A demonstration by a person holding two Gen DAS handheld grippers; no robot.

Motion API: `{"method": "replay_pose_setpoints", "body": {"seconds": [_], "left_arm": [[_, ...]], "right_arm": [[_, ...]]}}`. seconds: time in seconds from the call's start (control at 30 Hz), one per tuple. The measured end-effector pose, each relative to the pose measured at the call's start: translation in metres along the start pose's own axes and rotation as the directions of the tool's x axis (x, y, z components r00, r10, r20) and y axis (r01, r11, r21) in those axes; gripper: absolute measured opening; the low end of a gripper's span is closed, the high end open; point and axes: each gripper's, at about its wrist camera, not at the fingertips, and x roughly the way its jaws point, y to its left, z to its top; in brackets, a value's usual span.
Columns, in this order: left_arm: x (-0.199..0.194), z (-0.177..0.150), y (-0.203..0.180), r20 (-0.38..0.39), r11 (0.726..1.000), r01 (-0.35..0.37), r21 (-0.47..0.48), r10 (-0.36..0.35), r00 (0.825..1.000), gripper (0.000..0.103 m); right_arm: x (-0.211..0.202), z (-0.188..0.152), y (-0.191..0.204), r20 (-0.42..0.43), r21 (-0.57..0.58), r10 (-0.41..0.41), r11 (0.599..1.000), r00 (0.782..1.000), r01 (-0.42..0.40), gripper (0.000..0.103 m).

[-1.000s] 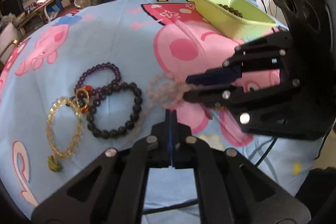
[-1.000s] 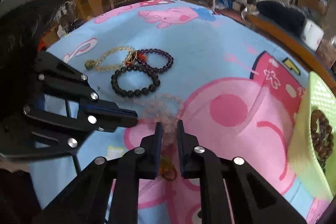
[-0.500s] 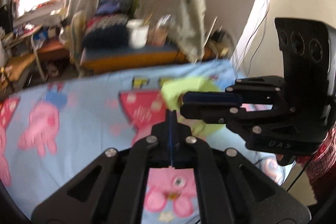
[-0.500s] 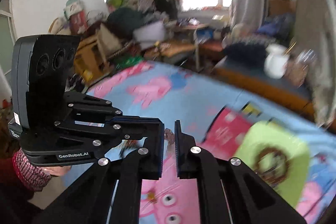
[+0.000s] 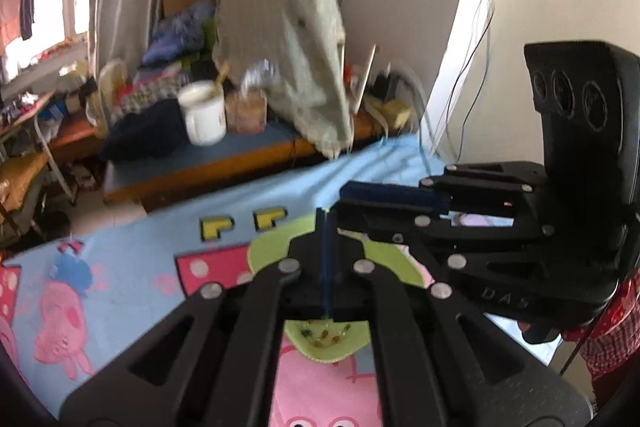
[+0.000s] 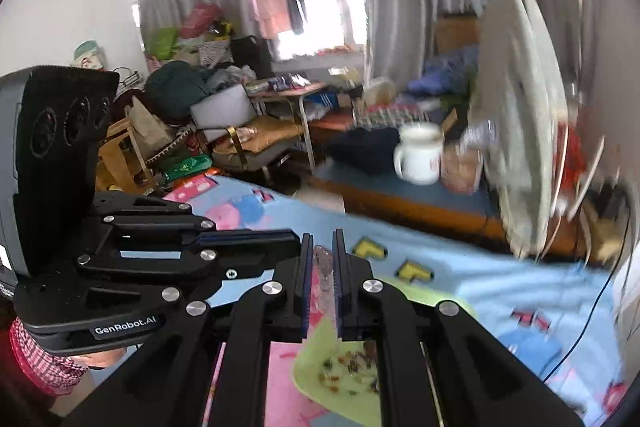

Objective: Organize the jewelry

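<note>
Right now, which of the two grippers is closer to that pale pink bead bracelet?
Right. The right gripper has the pale pink bead bracelet clamped between its fingers. The left gripper is shut, its tips just beside the right one's; no beads show between them.

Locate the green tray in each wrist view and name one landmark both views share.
Left wrist view: the green tray lies low in the middle, mostly hidden behind the left gripper, with its beaded floor showing between the arms.
Right wrist view: the green tray sits at the bottom centre, under the right gripper.
Shared landmark: the white mug on the bench beyond the bed.
</note>
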Motion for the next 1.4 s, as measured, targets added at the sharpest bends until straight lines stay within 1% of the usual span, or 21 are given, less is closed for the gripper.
{"method": "replay_pose_setpoints", "body": {"seconds": [0.1,0.13,0.2,0.23,0.33,0.43,0.5,0.53,0.57,0.6,0.7,0.77,0.83,0.87,0.97,1.03,1.07,1.17,1.3,1.33,1.4], "left_arm": [[0.045,-0.026,0.006,-0.116,0.998,-0.052,-0.032,0.048,0.992,0.001],[0.062,-0.035,0.010,-0.173,0.997,-0.062,-0.048,0.053,0.983,0.002],[0.095,-0.052,0.022,-0.308,0.991,-0.093,-0.097,0.059,0.949,0.003],[0.097,-0.055,0.028,-0.324,0.987,-0.106,-0.120,0.062,0.944,0.003],[0.065,-0.052,0.039,-0.249,0.985,-0.082,-0.152,0.042,0.968,0.003],[-0.005,-0.055,0.052,-0.114,0.986,-0.062,-0.153,0.044,0.992,0.003],[-0.039,-0.065,0.056,-0.050,0.988,-0.056,-0.143,0.050,0.997,0.003],[-0.057,-0.074,0.059,-0.022,0.989,-0.060,-0.138,0.057,0.998,0.003],[-0.079,-0.091,0.065,0.007,0.989,-0.066,-0.134,0.067,0.998,0.003],[-0.088,-0.101,0.068,0.015,0.988,-0.074,-0.133,0.077,0.997,0.003],[-0.116,-0.146,0.084,0.011,0.978,-0.143,-0.150,0.146,0.989,0.003],[-0.129,-0.177,0.102,-0.014,0.964,-0.189,-0.188,0.189,0.982,0.003],[-0.139,-0.201,0.119,-0.033,0.948,-0.219,-0.230,0.217,0.976,0.003],[-0.147,-0.218,0.132,-0.042,0.933,-0.244,-0.263,0.242,0.969,0.003],[-0.164,-0.247,0.162,-0.049,0.895,-0.267,-0.358,0.267,0.962,0.003],[-0.172,-0.263,0.179,-0.058,0.866,-0.281,-0.414,0.283,0.957,0.003],[-0.173,-0.266,0.183,-0.060,0.860,-0.283,-0.425,0.285,0.957,0.003],[-0.175,-0.274,0.188,-0.064,0.857,-0.295,-0.422,0.297,0.953,0.003],[-0.164,-0.278,0.184,-0.085,0.867,-0.291,-0.403,0.282,0.956,0.003],[-0.158,-0.281,0.182,-0.100,0.873,-0.288,-0.394,0.271,0.957,0.006],[-0.150,-0.287,0.179,-0.117,0.878,-0.285,-0.385,0.260,0.959,0.028]], "right_arm": [[0.037,-0.038,-0.019,-0.092,0.080,-0.011,0.997,0.996,0.018,0.000],[0.050,-0.052,-0.024,-0.143,0.102,-0.018,0.994,0.990,0.033,0.000],[0.073,-0.075,-0.037,-0.231,0.157,-0.041,0.985,0.972,0.078,0.000],[0.077,-0.081,-0.043,-0.250,0.191,-0.032,0.978,0.968,0.082,0.000],[0.064,-0.080,-0.042,-0.212,0.224,0.005,0.974,0.977,0.044,0.000],[0.033,-0.071,-0.022,-0.118,0.203,0.047,0.979,0.992,-0.023,0.000],[0.011,-0.073,-0.004,-0.023,0.189,0.129,0.974,0.991,-0.122,0.002],[0.003,-0.079,0.006,0.011,0.186,0.176,0.967,0.984,-0.175,0.008],[0.002,-0.084,0.013,0.021,0.184,0.205,0.961,0.978,-0.206,0.017],[0.006,-0.094,0.025,0.002,0.171,0.232,0.958,0.973,-0.229,0.017],[0.031,-0.126,0.055,-0.101,0.081,0.206,0.977,0.973,-0.198,0.017],[0.043,-0.145,0.072,-0.149,0.029,0.189,0.982,0.971,-0.187,0.015],[0.052,-0.160,0.083,-0.179,0.010,0.199,0.980,0.963,-0.201,0.011],[0.055,-0.163,0.085,-0.186,0.011,0.205,0.978,0.961,-0.206,0.011],[0.062,-0.170,0.101,-0.205,0.002,0.206,0.978,0.957,-0.210,0.010],[0.065,-0.174,0.112,-0.218,-0.019,0.198,0.978,0.956,-0.207,0.010],[0.067,-0.176,0.117,-0.224,-0.027,0.197,0.978,0.954,-0.209,0.010],[0.068,-0.181,0.127,-0.238,-0.050,0.187,0.978,0.953,-0.204,0.010],[0.067,-0.187,0.132,-0.237,-0.075,0.161,0.980,0.958,-0.183,0.010],[0.068,-0.188,0.133,-0.234,-0.076,0.155,0.981,0.960,-0.177,0.010],[0.069,-0.190,0.131,-0.232,-0.071,0.143,0.984,0.962,-0.164,0.010]]}}
